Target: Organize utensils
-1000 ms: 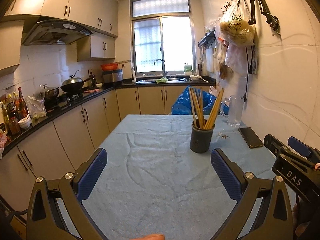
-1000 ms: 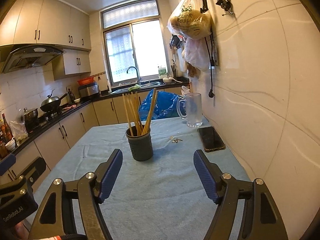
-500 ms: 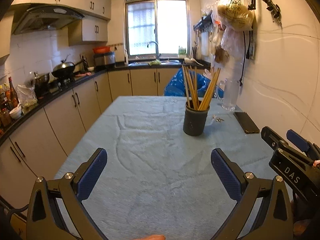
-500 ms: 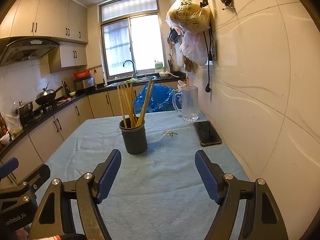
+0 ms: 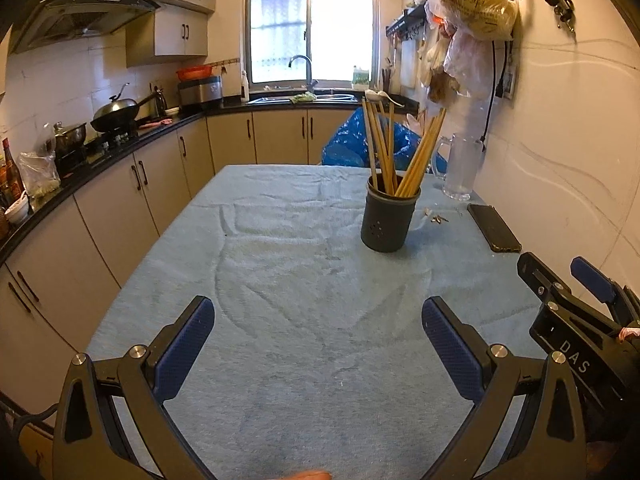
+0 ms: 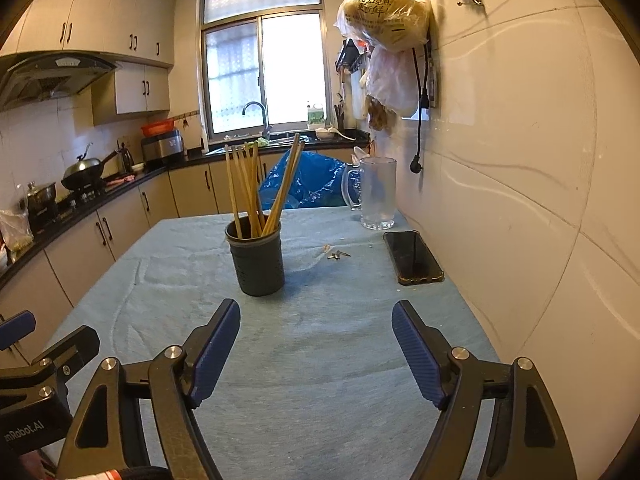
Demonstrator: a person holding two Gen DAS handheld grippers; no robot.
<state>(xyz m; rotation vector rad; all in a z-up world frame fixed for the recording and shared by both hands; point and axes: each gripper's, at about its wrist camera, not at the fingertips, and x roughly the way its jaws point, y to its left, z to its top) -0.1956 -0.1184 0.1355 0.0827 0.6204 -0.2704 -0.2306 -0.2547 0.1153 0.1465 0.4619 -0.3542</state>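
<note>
A dark grey utensil holder (image 5: 390, 224) stands upright on the light blue tablecloth (image 5: 280, 280), with several wooden chopsticks (image 5: 384, 148) fanned out of its top. My left gripper (image 5: 316, 320) hovers open over the cloth, short of the holder, nothing between its blue pads. In the right wrist view the same holder (image 6: 258, 260) and chopsticks (image 6: 248, 188) sit just ahead and left of my right gripper (image 6: 316, 316), which is open and empty. Each gripper shows at the edge of the other's view: the right one (image 5: 560, 292), the left one (image 6: 40, 344).
A black phone (image 6: 412, 256) lies near the wall on the right. A clear glass mug (image 6: 376, 192) stands behind it, and small metal bits (image 6: 338, 255) lie between holder and phone. A blue plastic bag (image 6: 308, 180) sits past the table's far end. Kitchen counters run along the left.
Both grippers have dipped and come a little nearer the holder, so the table fills more of each view. The jaws stay wide apart and empty.
</note>
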